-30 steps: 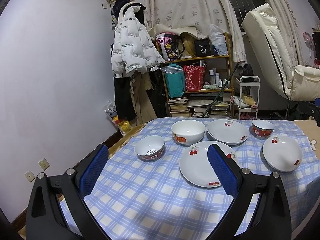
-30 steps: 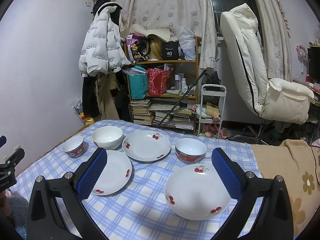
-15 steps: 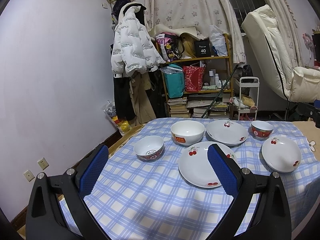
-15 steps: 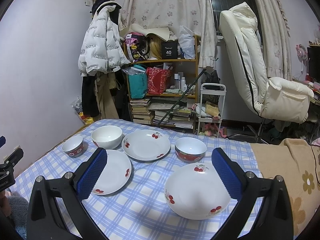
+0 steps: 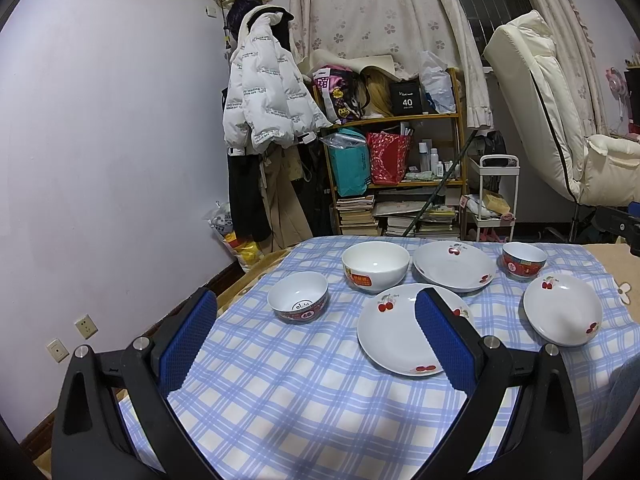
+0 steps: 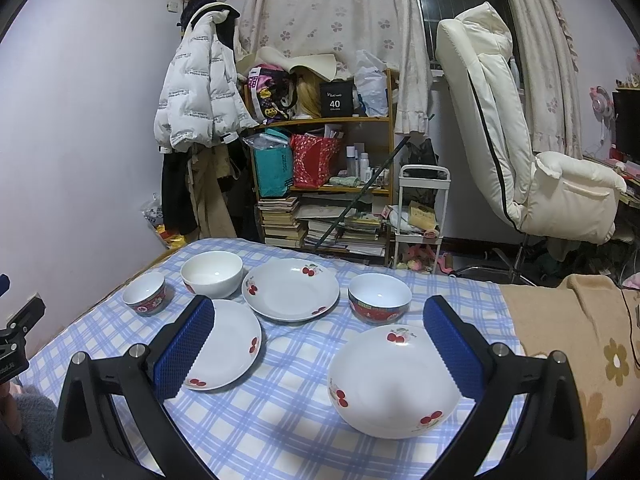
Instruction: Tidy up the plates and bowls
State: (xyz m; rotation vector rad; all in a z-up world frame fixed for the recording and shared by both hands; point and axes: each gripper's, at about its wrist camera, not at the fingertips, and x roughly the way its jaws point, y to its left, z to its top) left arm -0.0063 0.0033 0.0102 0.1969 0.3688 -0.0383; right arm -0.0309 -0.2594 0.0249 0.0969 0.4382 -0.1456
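Observation:
Three white cherry-print plates and three bowls sit on a blue checked tablecloth (image 5: 280, 392). In the left wrist view a small patterned bowl (image 5: 298, 297), a large white bowl (image 5: 375, 266), a far plate (image 5: 454, 266), a near plate (image 5: 400, 334), a red bowl (image 5: 524, 261) and a right plate (image 5: 562, 309) show. My left gripper (image 5: 316, 338) is open and empty above the near table edge. In the right wrist view my right gripper (image 6: 318, 346) is open and empty, above and short of the nearest plate (image 6: 394, 380), with the red bowl (image 6: 379, 298) beyond.
A cluttered wooden shelf (image 5: 396, 176) with books and bags, a hanging white jacket (image 5: 264, 100), a small white cart (image 6: 420, 208) and a white recliner chair (image 6: 520, 140) stand beyond the table. A beige flowered blanket (image 6: 580, 340) covers the table's right side.
Both views have shifted only slightly; the dishes look a touch farther in the left wrist view. No dish has moved and both grippers stay open.

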